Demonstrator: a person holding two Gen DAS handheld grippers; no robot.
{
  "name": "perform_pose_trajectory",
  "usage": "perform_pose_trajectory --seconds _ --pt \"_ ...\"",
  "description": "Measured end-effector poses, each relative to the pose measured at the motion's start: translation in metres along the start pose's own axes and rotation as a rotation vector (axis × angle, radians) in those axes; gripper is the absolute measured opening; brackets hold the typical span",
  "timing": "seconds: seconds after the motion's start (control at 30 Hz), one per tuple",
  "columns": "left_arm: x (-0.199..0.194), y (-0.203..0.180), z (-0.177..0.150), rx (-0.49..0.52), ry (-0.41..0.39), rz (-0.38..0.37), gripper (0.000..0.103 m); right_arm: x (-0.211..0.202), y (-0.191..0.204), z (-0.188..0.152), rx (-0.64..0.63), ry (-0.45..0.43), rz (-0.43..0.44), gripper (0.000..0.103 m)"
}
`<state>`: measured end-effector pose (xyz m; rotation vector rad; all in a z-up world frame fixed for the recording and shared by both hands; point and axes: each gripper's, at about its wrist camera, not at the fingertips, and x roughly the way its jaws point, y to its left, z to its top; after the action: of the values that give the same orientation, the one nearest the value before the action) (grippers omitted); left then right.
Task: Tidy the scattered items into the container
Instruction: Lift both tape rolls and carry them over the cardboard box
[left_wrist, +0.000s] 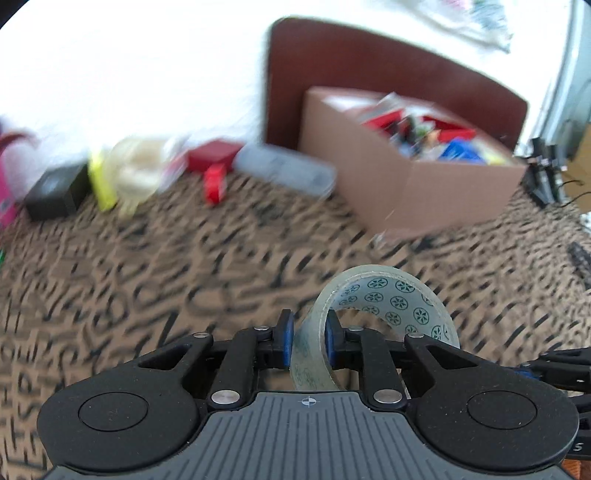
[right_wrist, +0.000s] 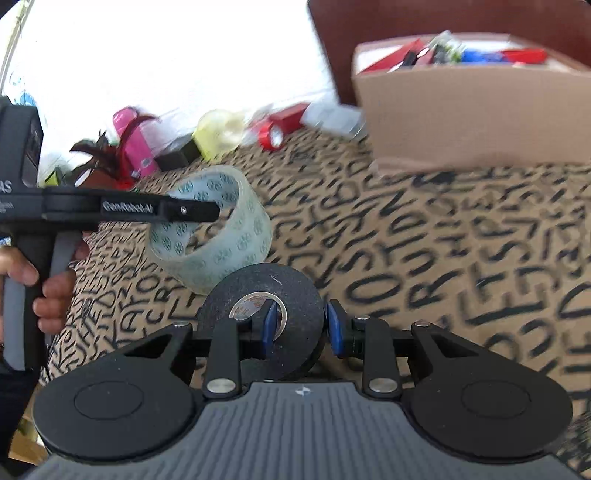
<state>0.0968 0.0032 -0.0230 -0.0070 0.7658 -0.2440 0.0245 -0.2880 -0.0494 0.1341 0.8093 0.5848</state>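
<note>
Left gripper (left_wrist: 309, 341) jaws clamped, right gripper (right_wrist: 303, 325) jaws clamped, both angled downward

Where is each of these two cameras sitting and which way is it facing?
Left wrist: on the left gripper, looking forward and down past a clear tape roll toward the cardboard box; its own fingers show.
Right wrist: on the right gripper, which grips a black tape roll; the hand shows.
Shared: clear roll, box, patterned cloth.

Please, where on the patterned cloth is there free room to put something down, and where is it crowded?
The patterned cloth lies bare between the grippers, the cardboard box and the back row. Crowded: that row, from pink bottle to red tape, and the box inside.
</note>
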Motion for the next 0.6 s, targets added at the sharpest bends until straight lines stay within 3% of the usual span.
perform_pose_trajectory --seconds 0.27,0.6 --pt "0.007 -0.043 0.052 0.061 -0.062 -0.069 0.014 -0.02 -0.028 0.026 0.001 -0.074 -0.056 0.033" --pt "0.025 -0.08 0.145 0.077 -0.157 -0.089 0.013 -0.044 -0.065 0.103 -0.014 -0.239 -0.139 0.033"
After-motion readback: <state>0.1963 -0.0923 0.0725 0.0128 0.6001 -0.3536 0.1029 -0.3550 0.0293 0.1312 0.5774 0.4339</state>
